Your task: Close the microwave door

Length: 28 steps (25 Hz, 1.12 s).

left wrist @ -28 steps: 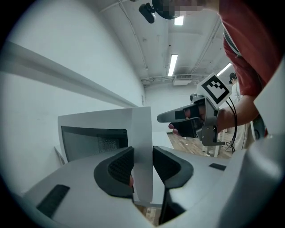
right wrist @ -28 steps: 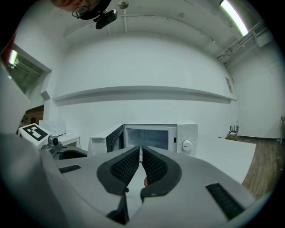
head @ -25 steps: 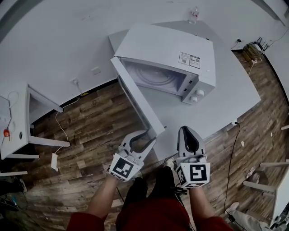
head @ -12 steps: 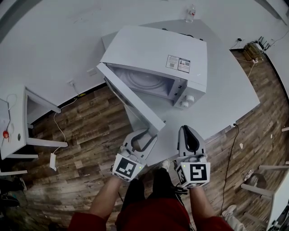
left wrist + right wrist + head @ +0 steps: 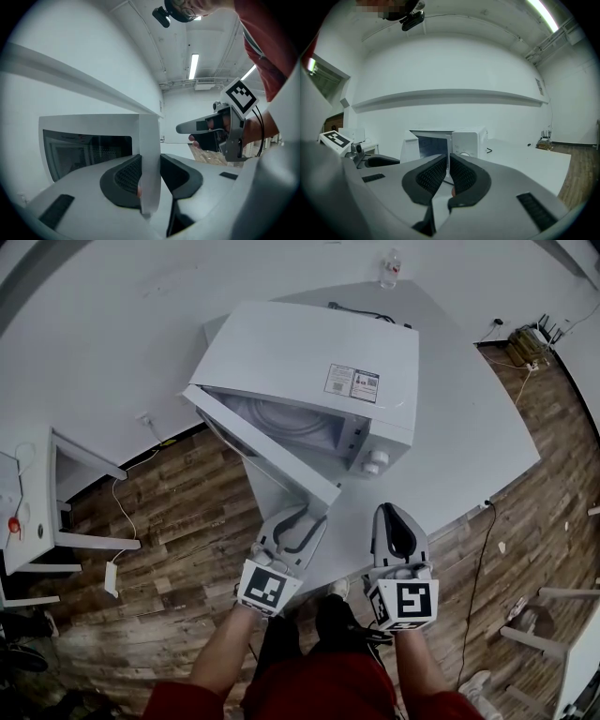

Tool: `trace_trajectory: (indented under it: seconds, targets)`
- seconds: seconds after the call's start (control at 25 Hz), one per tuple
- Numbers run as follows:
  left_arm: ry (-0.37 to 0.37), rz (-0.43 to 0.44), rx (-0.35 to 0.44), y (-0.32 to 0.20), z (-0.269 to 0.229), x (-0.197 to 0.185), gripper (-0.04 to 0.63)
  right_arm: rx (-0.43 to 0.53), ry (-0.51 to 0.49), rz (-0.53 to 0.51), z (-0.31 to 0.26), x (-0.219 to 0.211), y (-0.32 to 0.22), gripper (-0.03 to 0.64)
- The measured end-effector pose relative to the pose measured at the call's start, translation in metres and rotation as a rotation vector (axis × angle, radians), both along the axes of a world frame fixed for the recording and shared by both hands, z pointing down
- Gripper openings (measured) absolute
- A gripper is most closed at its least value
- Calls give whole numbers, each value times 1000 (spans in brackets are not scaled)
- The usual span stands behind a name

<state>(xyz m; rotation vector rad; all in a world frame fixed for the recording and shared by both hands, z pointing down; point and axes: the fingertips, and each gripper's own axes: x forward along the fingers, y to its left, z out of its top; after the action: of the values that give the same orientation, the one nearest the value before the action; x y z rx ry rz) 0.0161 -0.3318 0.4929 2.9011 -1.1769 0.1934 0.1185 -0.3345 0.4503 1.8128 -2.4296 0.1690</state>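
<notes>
Microwave door standing wide open, its free end out past the bench front, between the jaws of my left tool.

Head view: the white microwave sits on the white bench, and my left tool straddles the door's free end. My right tool hovers just beside it, apart from the door. Left gripper view: the door's thin edge stands upright between my closing jaws, which are released, not clamped. Right gripper view: my jaws are clenched almost together on nothing, pointing at the microwave's open cavity and its knobs.
</notes>
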Motion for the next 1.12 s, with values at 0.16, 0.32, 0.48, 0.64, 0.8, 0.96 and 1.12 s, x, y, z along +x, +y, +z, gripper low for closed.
trace_trajectory:
  seconds: [0.16,0.32,0.48,0.64,0.8,0.96,1.12]
  targets:
    - [13,-27,-6,-12,0,12,135,9,-9,-2,0,14,-10,38]
    - [19,-55,-3,-27,0,23,133,16,-18,-9,1,23,-21,38]
    - [28,-87,-5,-41,-1,32,133,11,-24,-13,2,32,-32,38]
    - [31,-115,-6,-54,-1,40,133,9,-31,-20,5,39,-41,38]
    - [19,-132,-17,-66,2,48,133,7,-40,-23,7,47,-48,38]
    - [32,-155,-16,-80,-1,55,133,5,-46,-24,9,53,-53,38]
    - [43,-170,-15,-91,-3,60,132,2,-54,-18,11,60,-59,38]
